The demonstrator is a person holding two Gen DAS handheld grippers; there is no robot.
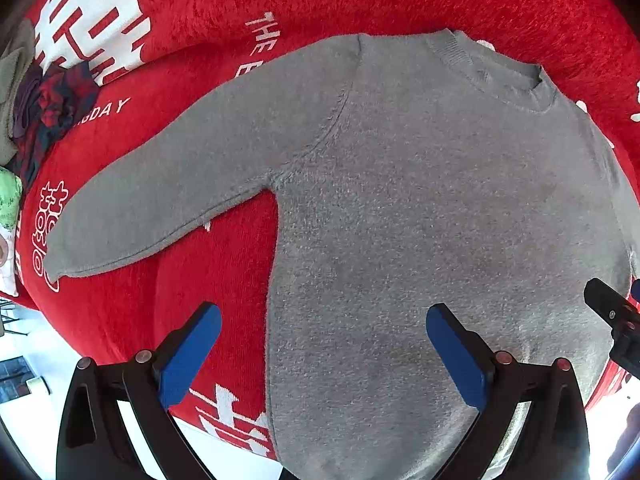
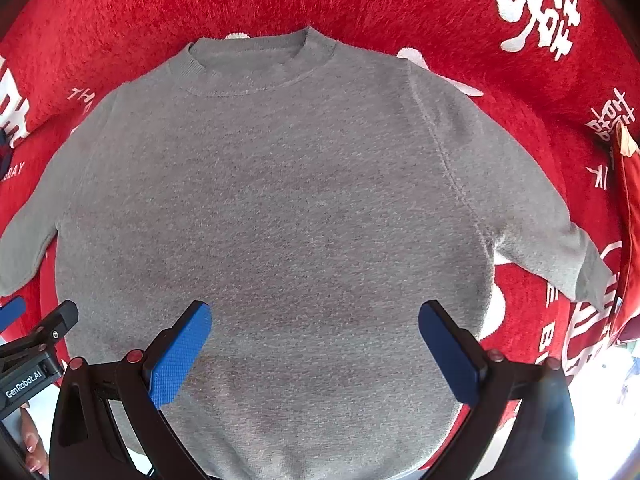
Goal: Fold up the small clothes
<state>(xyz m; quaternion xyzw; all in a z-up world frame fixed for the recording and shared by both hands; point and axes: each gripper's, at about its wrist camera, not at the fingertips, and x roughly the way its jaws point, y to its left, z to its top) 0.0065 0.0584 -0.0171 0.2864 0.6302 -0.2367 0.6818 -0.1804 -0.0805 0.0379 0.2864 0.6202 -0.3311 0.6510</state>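
Fingers on both grippers spread wide, nothing between them. Left gripper (image 1: 324, 354) hovers over the sweater's left side seam near the hem; right gripper (image 2: 315, 350) hovers over the lower middle of the body.

Grey sweater (image 2: 272, 200) lies flat, collar (image 2: 256, 60) away from the cameras. Left sleeve (image 1: 168, 192) angles out and down, fully extended; right sleeve (image 2: 548, 236) likewise. No fold visible anywhere, so my read: laid out and smoothed, folding itself not started. Sleeves in, then body fold, all left to do.

Surface: red plush blanket (image 2: 360, 0) with white characters and lettering. Heap of other clothes (image 1: 44, 112) at far left, well apart from the sweater. Bright floor below the blanket edge; room otherwise too blown out to read.
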